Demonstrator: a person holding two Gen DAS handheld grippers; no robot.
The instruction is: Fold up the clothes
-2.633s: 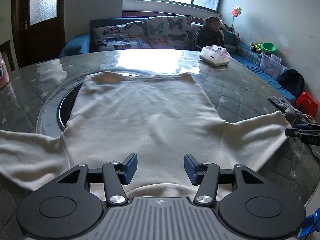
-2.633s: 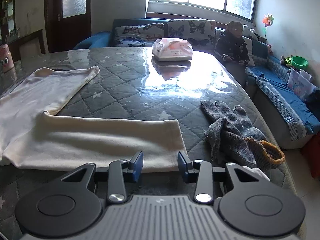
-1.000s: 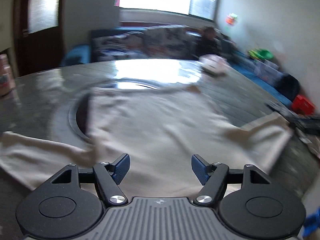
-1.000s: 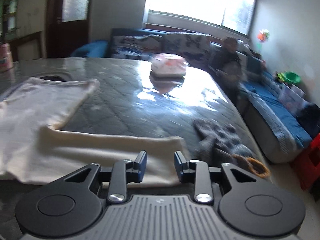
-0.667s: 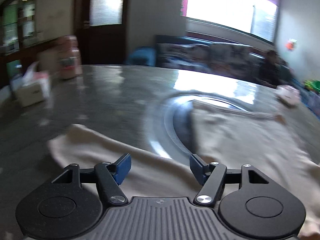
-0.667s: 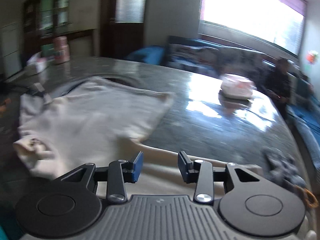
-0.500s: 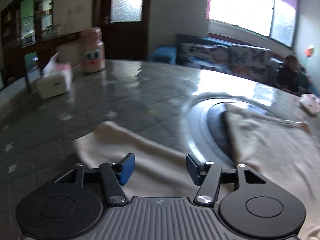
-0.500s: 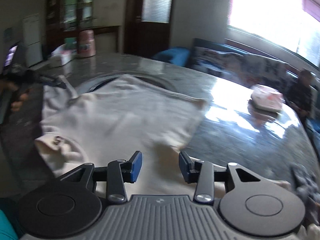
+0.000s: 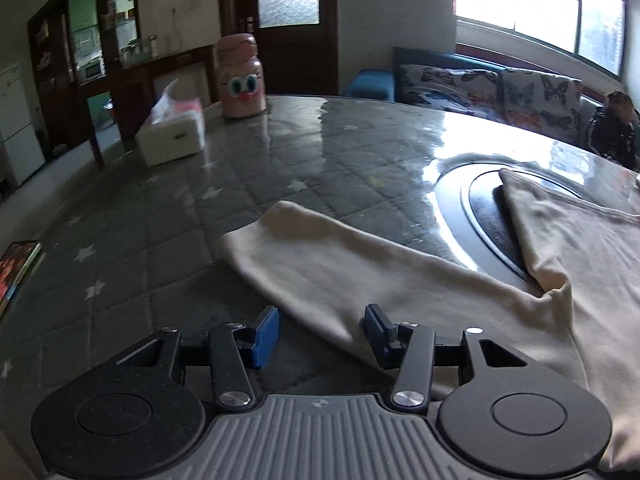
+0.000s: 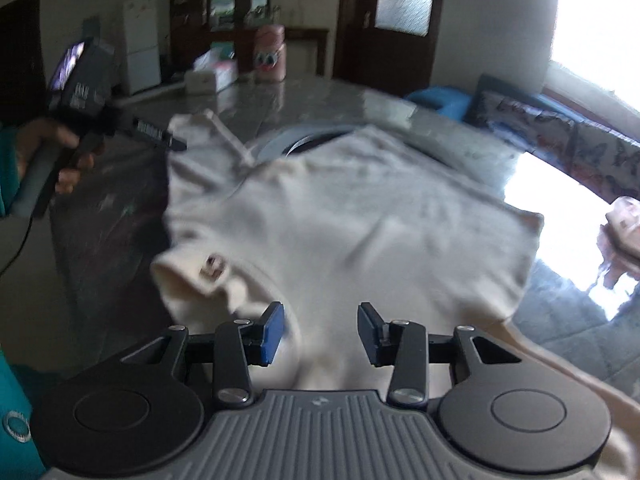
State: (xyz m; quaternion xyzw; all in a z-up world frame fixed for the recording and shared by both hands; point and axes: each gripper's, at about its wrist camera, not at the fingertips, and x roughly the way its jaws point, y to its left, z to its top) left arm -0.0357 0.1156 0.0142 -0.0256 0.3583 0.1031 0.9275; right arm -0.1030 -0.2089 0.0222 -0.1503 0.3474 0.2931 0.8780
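A cream long-sleeved top (image 10: pixel 360 220) lies flat on the grey quilted table (image 9: pixel 280 168). In the left wrist view its left sleeve (image 9: pixel 344 276) runs across in front of my left gripper (image 9: pixel 322 334), which is open with the sleeve's lower edge between the blue pads. In the right wrist view my right gripper (image 10: pixel 321 330) is open and empty over the top's near part, beside the collar (image 10: pixel 200 276). The left gripper also shows in the right wrist view (image 10: pixel 176 144), at the sleeve end.
A white tissue box (image 9: pixel 174 134) and a pink cartoon bottle (image 9: pixel 242 80) stand at the far left of the table. A dark round inset (image 9: pixel 492 216) lies under the top. A book (image 9: pixel 16 272) lies at the left edge. A sofa (image 9: pixel 480 84) stands behind.
Both grippers have swung left. The left one went from the top's body to the left sleeve end. The right one went from the right sleeve to the collar area.
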